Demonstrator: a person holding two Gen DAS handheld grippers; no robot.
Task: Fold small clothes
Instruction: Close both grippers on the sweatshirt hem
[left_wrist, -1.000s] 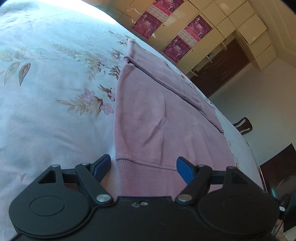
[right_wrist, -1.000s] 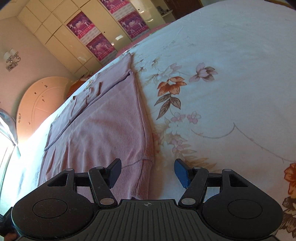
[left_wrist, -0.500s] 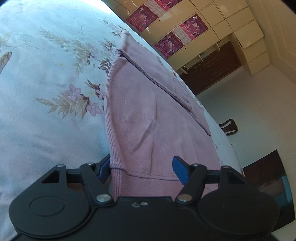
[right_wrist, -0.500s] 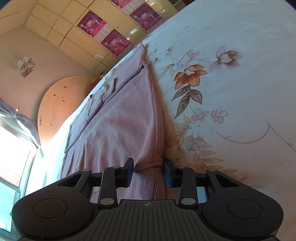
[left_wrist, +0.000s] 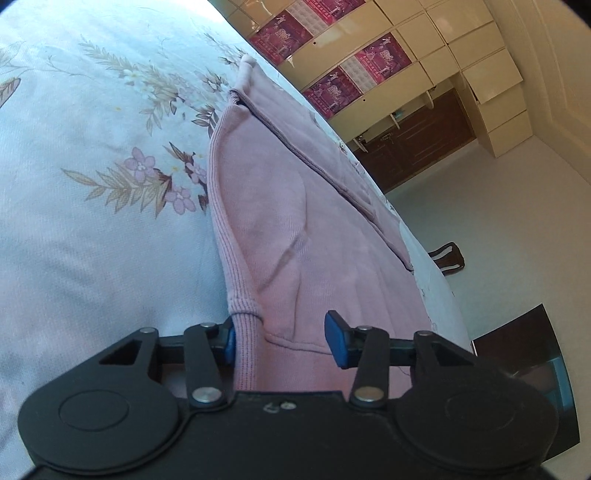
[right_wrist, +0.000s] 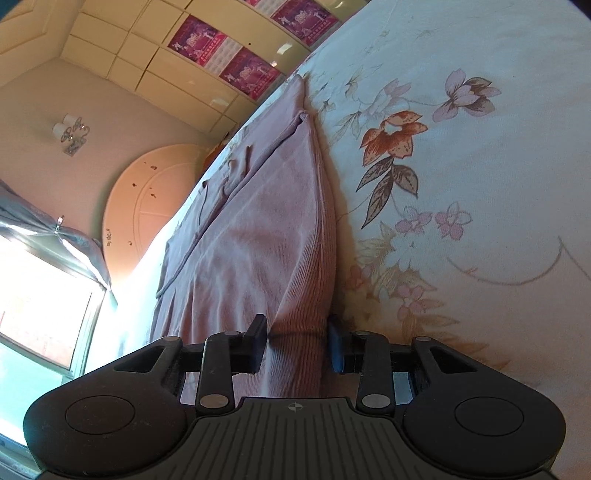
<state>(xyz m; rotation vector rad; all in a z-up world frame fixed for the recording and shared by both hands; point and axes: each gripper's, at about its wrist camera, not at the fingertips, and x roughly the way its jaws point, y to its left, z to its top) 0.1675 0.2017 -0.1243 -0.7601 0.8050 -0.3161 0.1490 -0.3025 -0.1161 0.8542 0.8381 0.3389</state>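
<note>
Pink sweater (left_wrist: 295, 229) hem | between left claw (left_wrist: 282, 341) pads | right claw (right_wrist: 297, 341) pinching corner

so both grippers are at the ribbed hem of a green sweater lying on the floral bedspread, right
Not quite: the sweater is pink, not green, as both wrist views show. The rest holds: the left gripper and right gripper each have its ribbed hem between their fingers, and it lies on the floral bedspread.

Garment hem (left_wrist: 295, 365) is hidden behind left gripper (left_wrist: 282, 338) body; posters (left_wrist: 384, 57) too small to be read.
</note>
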